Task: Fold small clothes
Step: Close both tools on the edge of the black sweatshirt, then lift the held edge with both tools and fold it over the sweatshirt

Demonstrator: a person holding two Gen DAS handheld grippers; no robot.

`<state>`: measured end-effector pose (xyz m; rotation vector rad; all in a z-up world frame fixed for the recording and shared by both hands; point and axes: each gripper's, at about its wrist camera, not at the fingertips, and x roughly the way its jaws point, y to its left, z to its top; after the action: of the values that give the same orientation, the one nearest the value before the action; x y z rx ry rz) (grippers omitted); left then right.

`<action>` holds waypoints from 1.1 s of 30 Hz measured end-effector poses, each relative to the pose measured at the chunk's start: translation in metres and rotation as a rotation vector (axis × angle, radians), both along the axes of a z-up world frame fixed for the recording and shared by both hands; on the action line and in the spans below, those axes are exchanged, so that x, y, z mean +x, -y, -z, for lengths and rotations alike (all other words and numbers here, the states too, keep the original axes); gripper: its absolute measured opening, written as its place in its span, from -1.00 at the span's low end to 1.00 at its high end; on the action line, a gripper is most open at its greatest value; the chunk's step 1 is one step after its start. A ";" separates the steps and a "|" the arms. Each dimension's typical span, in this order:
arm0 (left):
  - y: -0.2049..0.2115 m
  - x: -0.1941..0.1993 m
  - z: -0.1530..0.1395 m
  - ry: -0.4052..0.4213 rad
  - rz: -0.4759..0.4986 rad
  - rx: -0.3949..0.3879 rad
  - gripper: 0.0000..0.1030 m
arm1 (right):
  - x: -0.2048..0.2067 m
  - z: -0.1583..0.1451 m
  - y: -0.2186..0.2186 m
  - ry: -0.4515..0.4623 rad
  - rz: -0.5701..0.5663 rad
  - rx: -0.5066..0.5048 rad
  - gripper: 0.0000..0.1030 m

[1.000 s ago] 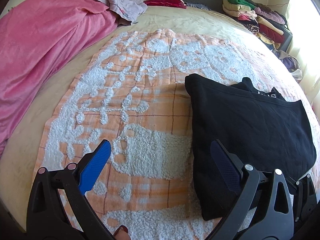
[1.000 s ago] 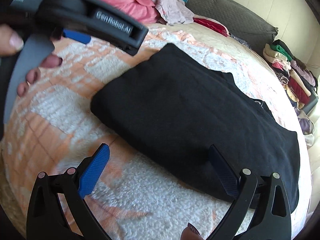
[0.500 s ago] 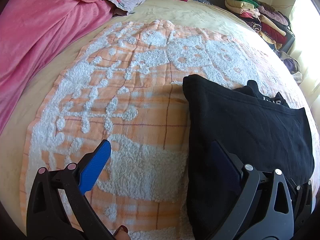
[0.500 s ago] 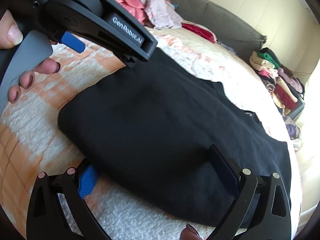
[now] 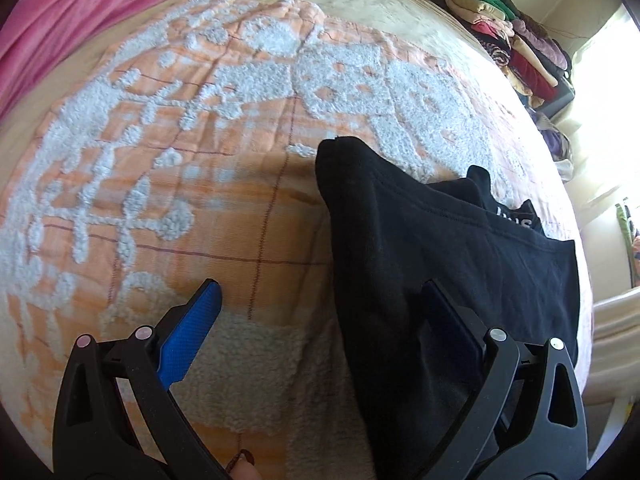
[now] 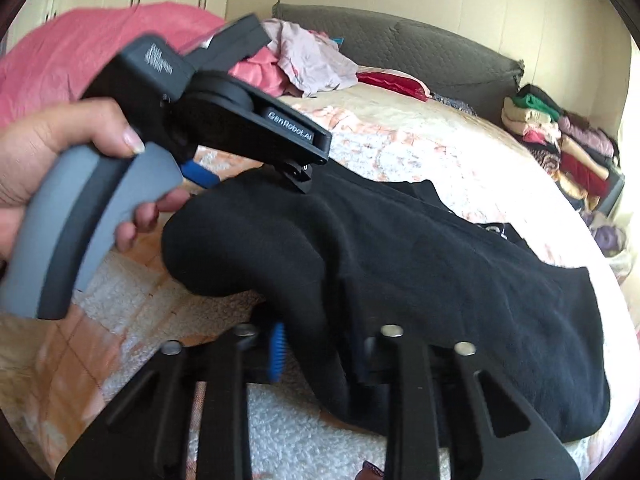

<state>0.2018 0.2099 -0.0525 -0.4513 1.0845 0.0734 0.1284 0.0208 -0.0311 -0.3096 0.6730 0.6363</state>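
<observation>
A folded black garment point(image 5: 440, 264) lies on the orange-and-white tufted blanket point(image 5: 192, 184) spread over the bed, toward the blanket's right side in the left wrist view. The right gripper point(image 6: 316, 348) has just been closing and now pinches the garment's near edge between its blue pads, the cloth bunched up and lifted off the blanket where it is caught. The left gripper point(image 5: 320, 308) stands wide apart: its left finger point(image 5: 188, 336) hovers over bare blanket, its right one over the black cloth, with the garment's left edge running between them and neither pad pressing on it. In the right wrist view a hand point(image 6: 48, 160) wraps the left gripper's grey handle just above the garment's far corner. A pink bedcover point(image 5: 80, 12) is heaped at the left, and a stack of folded clothes point(image 5: 516, 48) sits beyond the bed's far right corner.
</observation>
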 end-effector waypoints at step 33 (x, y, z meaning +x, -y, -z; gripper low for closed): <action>0.115 0.005 -0.100 0.207 0.146 0.030 -0.62 | -0.034 -0.062 0.084 0.107 0.114 0.238 -0.85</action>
<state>0.2071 0.0953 0.0480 -0.3428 0.9084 -0.0844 0.0941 -0.0633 0.0309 -0.0832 0.5026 0.5798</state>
